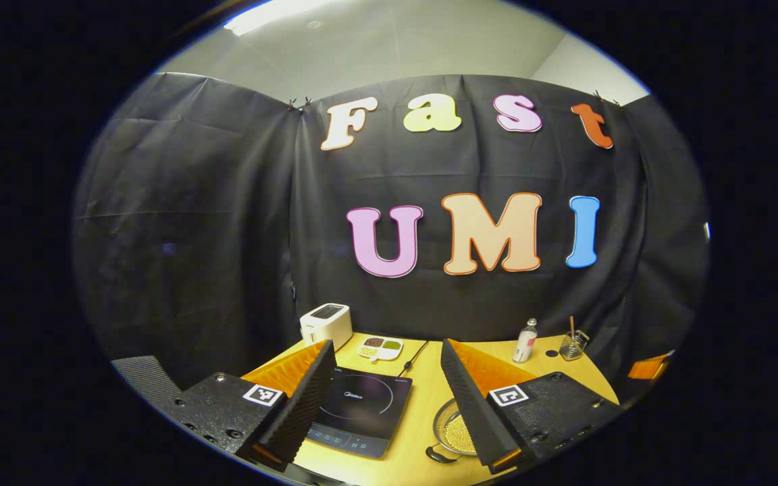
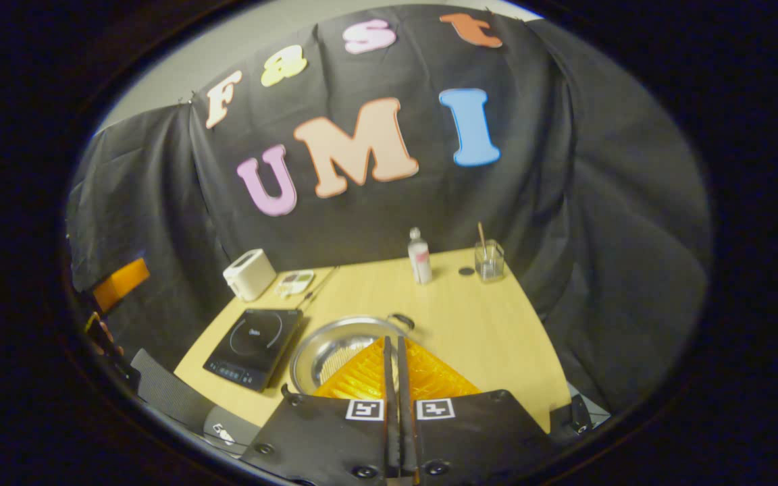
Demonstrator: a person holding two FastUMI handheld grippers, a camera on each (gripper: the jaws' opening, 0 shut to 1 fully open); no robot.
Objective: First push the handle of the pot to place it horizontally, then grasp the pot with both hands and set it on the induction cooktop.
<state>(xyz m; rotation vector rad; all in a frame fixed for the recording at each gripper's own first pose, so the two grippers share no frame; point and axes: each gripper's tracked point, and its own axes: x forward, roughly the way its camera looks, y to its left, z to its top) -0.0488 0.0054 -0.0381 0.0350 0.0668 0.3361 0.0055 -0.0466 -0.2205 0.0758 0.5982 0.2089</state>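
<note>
Hovering right gripper (image 2: 394, 344) closed, seemingly above pot (image 2: 335, 351)

A light wooden table (image 2: 470, 324) carries everything; the pot (image 2: 335, 351) sits at its centre, the induction cooktop (image 2: 254, 347) touching at nine o'clock. Toaster (image 2: 249, 274) and small dish (image 2: 296, 282) lie toward eleven; bottle (image 2: 420, 256) and glass (image 2: 489, 260) toward one.

1. The tabletop (image 2: 470, 324) is pale yellow wood-tone.
2. The induction cooktop (image 1: 362, 412) is glossy black with a thin pale ring on its face.
3. The pot (image 2: 335, 347) is shiny silver metal with black handles.
4. The toaster (image 2: 249, 274) is white.
5. The bottle (image 2: 420, 260) is clear with a pinkish label and a white cap.
6. The small dish (image 1: 380, 347) is white, holding brown and green fillings.
</note>
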